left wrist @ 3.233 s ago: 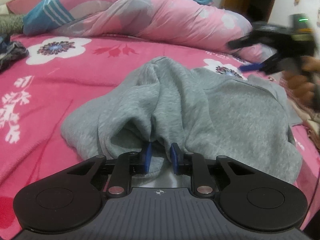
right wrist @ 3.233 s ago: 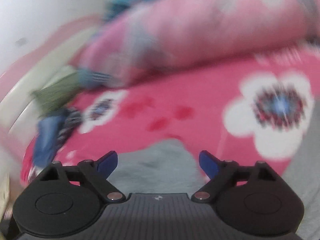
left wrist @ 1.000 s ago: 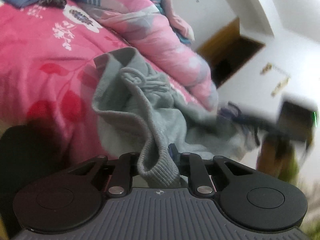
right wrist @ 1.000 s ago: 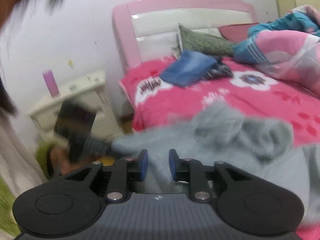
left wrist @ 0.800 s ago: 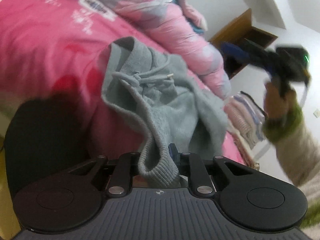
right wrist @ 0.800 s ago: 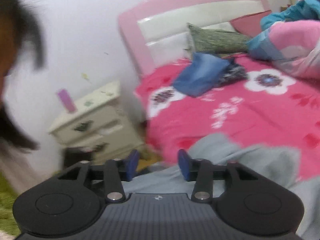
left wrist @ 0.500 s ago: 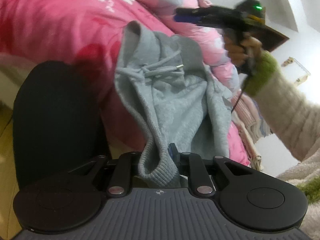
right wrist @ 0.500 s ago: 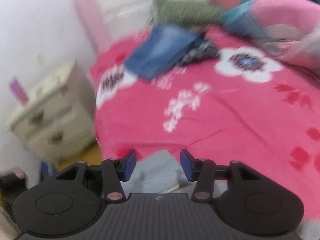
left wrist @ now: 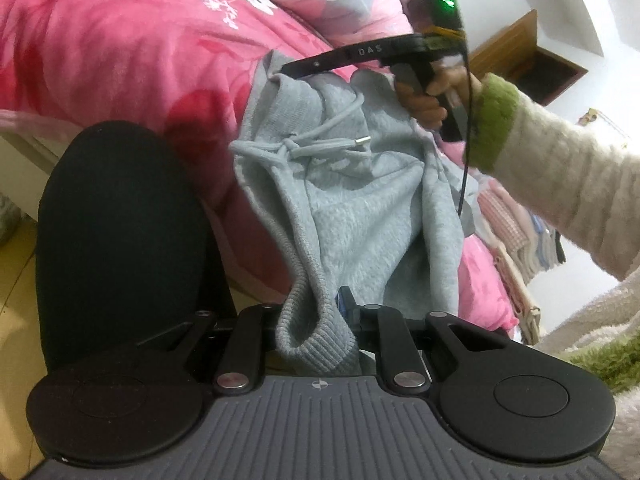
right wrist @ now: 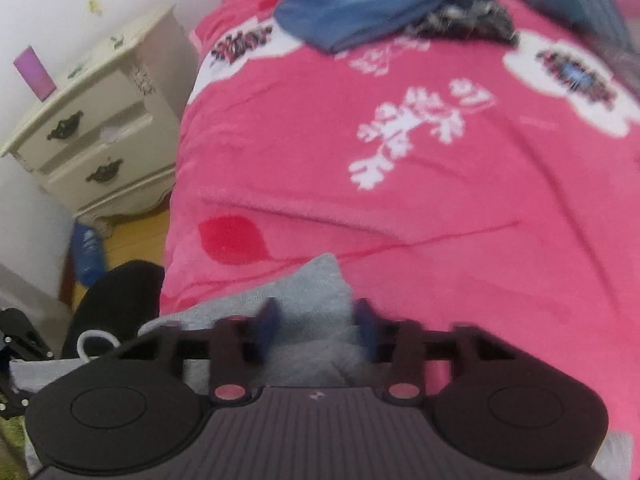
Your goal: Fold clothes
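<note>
Left wrist: left gripper clamps grey hoodie ribbed hem at bed edge, anchoring it | right gripper closing around far corner, not yet pinched, to spread

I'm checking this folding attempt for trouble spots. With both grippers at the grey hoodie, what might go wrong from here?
The right gripper is closing on a blurred corner of the grey hoodie; it may catch only a thin edge and slip. The left gripper pinches just the ribbed hem, which could pull free. The loose drawstring may snag or end up folded inside.
</note>
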Tool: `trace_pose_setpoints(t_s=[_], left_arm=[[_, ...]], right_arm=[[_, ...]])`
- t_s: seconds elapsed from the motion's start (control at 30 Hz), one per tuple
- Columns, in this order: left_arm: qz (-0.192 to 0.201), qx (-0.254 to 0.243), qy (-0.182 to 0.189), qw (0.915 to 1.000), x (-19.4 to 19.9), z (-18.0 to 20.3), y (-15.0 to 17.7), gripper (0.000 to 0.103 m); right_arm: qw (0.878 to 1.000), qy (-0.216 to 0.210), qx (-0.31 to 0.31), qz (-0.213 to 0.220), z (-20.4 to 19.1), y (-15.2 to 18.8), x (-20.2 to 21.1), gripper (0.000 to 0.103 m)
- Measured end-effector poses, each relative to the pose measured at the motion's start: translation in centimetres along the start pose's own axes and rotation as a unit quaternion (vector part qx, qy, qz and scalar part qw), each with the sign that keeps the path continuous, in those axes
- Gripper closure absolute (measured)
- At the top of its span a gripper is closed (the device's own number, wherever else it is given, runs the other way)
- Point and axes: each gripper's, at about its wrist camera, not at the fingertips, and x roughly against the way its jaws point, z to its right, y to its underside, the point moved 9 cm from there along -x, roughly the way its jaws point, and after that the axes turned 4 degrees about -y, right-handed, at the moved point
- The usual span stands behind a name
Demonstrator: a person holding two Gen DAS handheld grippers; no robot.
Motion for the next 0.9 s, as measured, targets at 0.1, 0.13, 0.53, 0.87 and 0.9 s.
trace_pose_setpoints(t_s=[0.1,0.13,0.53,0.87,0.9], left_arm=[[0.017,-0.024,-0.006,0.9996,0.7,0.6,-0.7,0.088],[0.026,-0.034,-0.009,0.9991,0.9,0.9,-1.1,0.088],[0.238,-0.207,0.001,0.9489,1.4,8.1,-20.1,0.088],[0.257,-0.147,-0.063,0.9531,-1.4,4.0,-36.3,0.088],[0.242,-0.13,-0.076,0.9585,-2.5,2.3,-37.0,0.088]], right_arm=[[0.998,0.031,0.008,0.053,-0.8,-0.1,3.1,0.083],[0.996,0.039,0.008,0.078,-1.2,-0.5,4.6,0.087],[0.877,0.304,0.024,0.372,-1.3,-5.8,28.9,0.088],[0.828,0.385,0.045,0.406,8.4,-19.2,29.9,0.088],[0.835,0.381,0.041,0.393,10.2,-20.4,27.6,0.088]])
